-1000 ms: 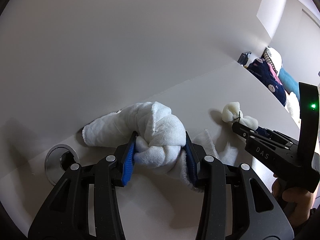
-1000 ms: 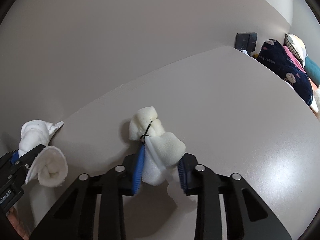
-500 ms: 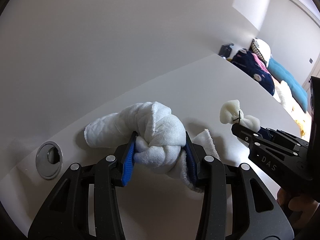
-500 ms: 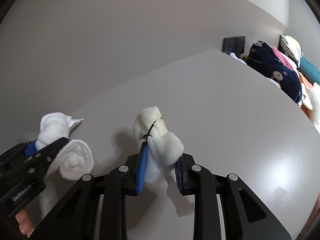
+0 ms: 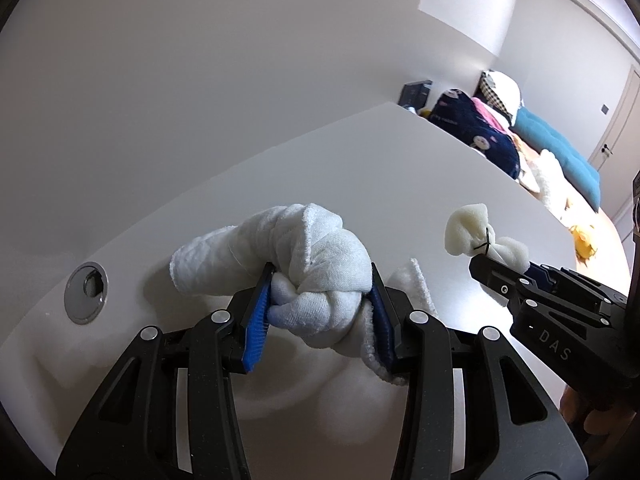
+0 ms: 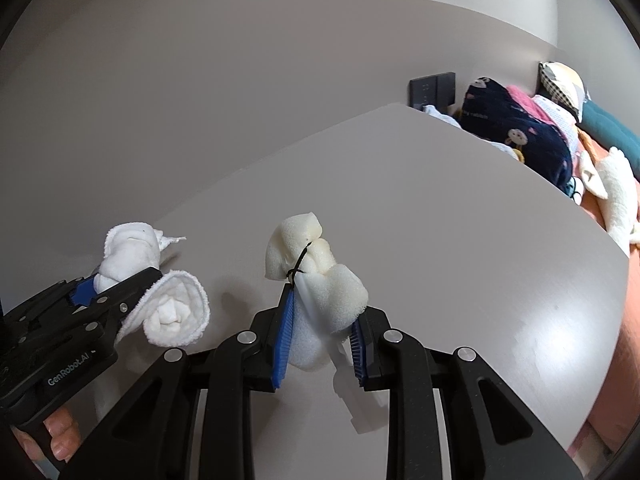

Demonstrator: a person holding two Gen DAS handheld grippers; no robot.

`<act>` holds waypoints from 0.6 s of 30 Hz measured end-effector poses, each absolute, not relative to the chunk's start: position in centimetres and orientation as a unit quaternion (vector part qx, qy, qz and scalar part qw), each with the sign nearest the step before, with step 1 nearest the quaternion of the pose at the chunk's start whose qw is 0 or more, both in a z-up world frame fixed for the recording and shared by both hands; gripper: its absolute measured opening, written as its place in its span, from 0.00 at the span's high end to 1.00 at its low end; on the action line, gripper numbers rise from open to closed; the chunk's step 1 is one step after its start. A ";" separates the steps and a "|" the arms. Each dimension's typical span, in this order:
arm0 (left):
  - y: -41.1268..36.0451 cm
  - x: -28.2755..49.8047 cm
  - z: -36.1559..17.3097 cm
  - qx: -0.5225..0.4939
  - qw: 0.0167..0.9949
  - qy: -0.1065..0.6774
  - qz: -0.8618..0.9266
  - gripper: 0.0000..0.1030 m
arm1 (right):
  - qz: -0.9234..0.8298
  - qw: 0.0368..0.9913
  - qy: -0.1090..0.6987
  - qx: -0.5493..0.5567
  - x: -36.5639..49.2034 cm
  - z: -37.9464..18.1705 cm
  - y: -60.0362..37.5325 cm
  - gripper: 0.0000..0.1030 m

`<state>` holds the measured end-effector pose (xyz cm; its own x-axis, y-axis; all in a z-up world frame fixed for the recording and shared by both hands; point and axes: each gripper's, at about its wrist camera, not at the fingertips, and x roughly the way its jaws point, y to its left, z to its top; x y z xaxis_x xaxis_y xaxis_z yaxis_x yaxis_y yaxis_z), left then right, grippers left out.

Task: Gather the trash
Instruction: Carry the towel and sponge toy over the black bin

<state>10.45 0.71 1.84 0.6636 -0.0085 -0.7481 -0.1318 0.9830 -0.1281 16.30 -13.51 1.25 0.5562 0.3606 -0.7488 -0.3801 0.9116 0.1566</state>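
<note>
A knotted white towel (image 5: 320,280) is clamped between the blue pads of the left gripper (image 5: 320,312), above the white table (image 5: 460,168); a tied foam wad (image 6: 316,276) is pinched by the right gripper (image 6: 320,336) just beside it; bedding (image 6: 532,132) is piled beyond the table's far edge.

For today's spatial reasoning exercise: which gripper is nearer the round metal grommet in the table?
Left. The left gripper, holding the knotted towel, is beside the grommet; the right gripper is farther off, beyond it.
</note>
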 end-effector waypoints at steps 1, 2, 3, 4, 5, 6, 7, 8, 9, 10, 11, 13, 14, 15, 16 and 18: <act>0.4 10.2 1.9 -0.084 0.908 0.409 0.032 0.58 | 0.209 0.883 0.421 -0.011 16.0 1.4 -13.9 0.74; 0.1 10.1 2.0 -0.084 0.908 0.409 0.031 0.58 | 0.208 0.884 0.419 -0.010 15.7 1.6 -14.1 0.74; -0.1 10.0 2.0 -0.084 0.908 0.409 0.029 0.58 | 0.207 0.885 0.417 -0.008 15.3 1.8 -14.4 0.74; -0.4 9.8 2.0 -0.083 0.908 0.409 0.027 0.58 | 0.206 0.886 0.416 -0.007 14.9 2.0 -14.7 0.74; -0.6 9.6 2.0 -0.083 0.908 0.409 0.026 0.58 | 0.205 0.886 0.415 -0.006 14.7 2.1 -14.9 0.74; -0.9 9.5 2.0 -0.083 0.908 0.409 0.024 0.58 | 0.204 0.887 0.413 -0.006 14.4 2.2 -15.2 0.74; -1.1 9.3 2.1 -0.084 0.909 0.409 0.021 0.58 | 0.203 0.888 0.412 -0.005 14.1 2.4 -15.5 0.74; -1.3 9.2 2.1 -0.085 0.909 0.409 0.019 0.58 | 0.203 0.889 0.411 -0.003 13.9 2.5 -15.8 0.74; -1.6 9.1 2.1 -0.084 0.909 0.408 0.016 0.58 | 0.202 0.890 0.409 -0.002 13.5 2.6 -16.1 0.74; -1.9 8.9 2.2 -0.083 0.909 0.408 0.014 0.58 | 0.200 0.891 0.408 0.000 13.2 2.7 -16.4 0.74; -2.2 8.8 2.3 -0.083 0.909 0.408 0.012 0.58 | 0.199 0.891 0.408 0.001 13.0 2.8 -16.7 0.74; -2.9 8.4 2.3 -0.081 0.909 0.408 0.006 0.58 | 0.196 0.893 0.405 0.004 12.3 3.0 -17.3 0.74; -3.2 8.3 2.4 -0.080 0.910 0.408 0.004 0.58 | 0.195 0.894 0.404 0.005 12.0 3.1 -17.7 0.74; -3.6 8.1 2.4 -0.077 0.910 0.408 0.002 0.58 | 0.193 0.895 0.403 0.007 11.7 3.1 -18.1 0.74; -3.9 8.0 2.5 -0.076 0.910 0.408 0.000 0.58 | 0.191 0.896 0.401 0.009 11.3 3.2 -18.5 0.74; -4.6 7.7 2.5 -0.073 0.910 0.407 -0.004 0.58 | 0.187 0.897 0.400 0.012 10.7 3.3 -19.2 0.74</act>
<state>7.67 -4.62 2.54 0.6687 -0.0672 -0.7405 -0.0518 0.9893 -0.1365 10.68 -19.22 3.34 0.6103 0.3457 -0.7128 -0.3259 0.9297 0.1718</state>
